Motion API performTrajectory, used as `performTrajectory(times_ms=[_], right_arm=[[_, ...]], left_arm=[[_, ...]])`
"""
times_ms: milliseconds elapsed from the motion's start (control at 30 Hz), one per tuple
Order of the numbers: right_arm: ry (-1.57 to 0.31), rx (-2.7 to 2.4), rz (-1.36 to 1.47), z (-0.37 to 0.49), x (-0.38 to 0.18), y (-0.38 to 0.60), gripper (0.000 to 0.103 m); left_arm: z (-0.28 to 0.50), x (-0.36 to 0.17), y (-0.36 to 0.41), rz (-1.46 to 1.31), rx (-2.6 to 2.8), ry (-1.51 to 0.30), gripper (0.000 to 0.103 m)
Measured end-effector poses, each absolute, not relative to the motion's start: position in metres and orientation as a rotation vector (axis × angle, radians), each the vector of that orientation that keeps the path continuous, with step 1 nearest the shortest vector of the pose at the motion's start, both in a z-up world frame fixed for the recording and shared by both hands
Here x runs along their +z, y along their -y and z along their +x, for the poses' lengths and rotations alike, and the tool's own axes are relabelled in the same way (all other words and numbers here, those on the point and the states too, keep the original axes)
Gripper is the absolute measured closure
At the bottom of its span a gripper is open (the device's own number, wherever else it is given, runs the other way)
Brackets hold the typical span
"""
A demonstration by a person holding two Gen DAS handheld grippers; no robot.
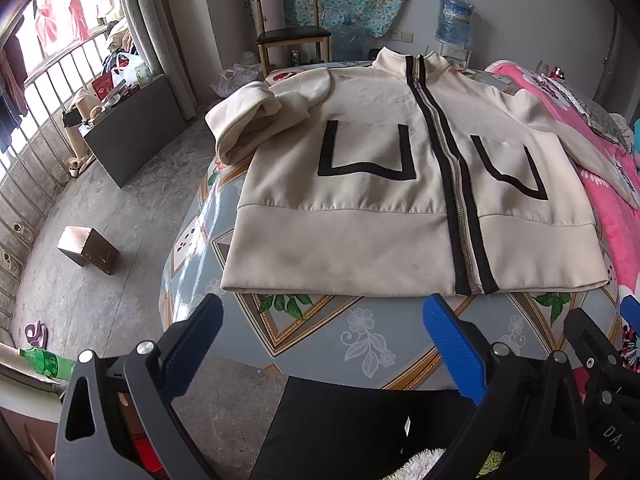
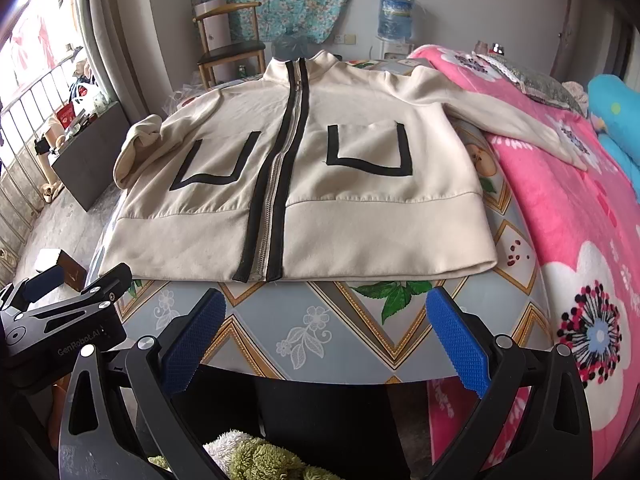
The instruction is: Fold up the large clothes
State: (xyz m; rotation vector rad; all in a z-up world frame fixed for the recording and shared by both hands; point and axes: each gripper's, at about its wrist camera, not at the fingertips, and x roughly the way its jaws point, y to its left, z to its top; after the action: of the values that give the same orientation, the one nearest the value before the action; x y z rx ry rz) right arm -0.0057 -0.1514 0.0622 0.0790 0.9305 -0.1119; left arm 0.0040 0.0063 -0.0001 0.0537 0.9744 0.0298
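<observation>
A cream zip jacket [image 1: 384, 160] [image 2: 328, 184] with black trim lies face up and spread on a table [image 1: 320, 332] [image 2: 320, 320] covered in a patterned cloth. Its collar points away from me. Its left sleeve [image 1: 248, 120] is bunched over the table's left edge, and its right sleeve [image 2: 516, 120] stretches onto a pink blanket. My left gripper [image 1: 322, 322] hangs open just before the jacket's hem, with nothing between its fingers. My right gripper [image 2: 326, 316] is also open and empty, near the hem's middle. The left gripper's body [image 2: 60, 312] shows at the left of the right wrist view.
A bed with a pink flowered blanket [image 2: 580, 240] adjoins the table on the right. A wooden chair [image 1: 292, 28] and water bottle [image 1: 454, 20] stand by the far wall. On the concrete floor at left are a small box [image 1: 88, 250], a low grey cabinet [image 1: 132, 128] and a green bottle [image 1: 48, 364].
</observation>
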Motion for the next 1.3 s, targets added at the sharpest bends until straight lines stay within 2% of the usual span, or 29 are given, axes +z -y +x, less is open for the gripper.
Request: performTrajectory(times_ms=[433, 733, 1033, 1300], right_arm=[[-0.922, -0.104, 0.06, 0.003, 0.061, 0.155, 0.006], [-0.888, -0.051, 0.062, 0.036, 0.072, 0.168, 0.006], [-0.779, 0.05, 0.134, 0.104, 0.112, 0.166, 0.006], [-0.827, 0.12, 0.19, 0.162, 0.097, 0.138, 0.006]], left_arm=[[0.017, -0.01, -0.011, 0.045, 0.039, -1.0, 0.005], [0.052, -0.008, -0.031, 0.03, 0.04, -0.953, 0.005], [0.119, 0.031, -0.078, -0.012, -0.008, -0.767, 0.005], [0.224, 0.035, -0.1, -0.07, 0.037, -0.783, 0.005]])
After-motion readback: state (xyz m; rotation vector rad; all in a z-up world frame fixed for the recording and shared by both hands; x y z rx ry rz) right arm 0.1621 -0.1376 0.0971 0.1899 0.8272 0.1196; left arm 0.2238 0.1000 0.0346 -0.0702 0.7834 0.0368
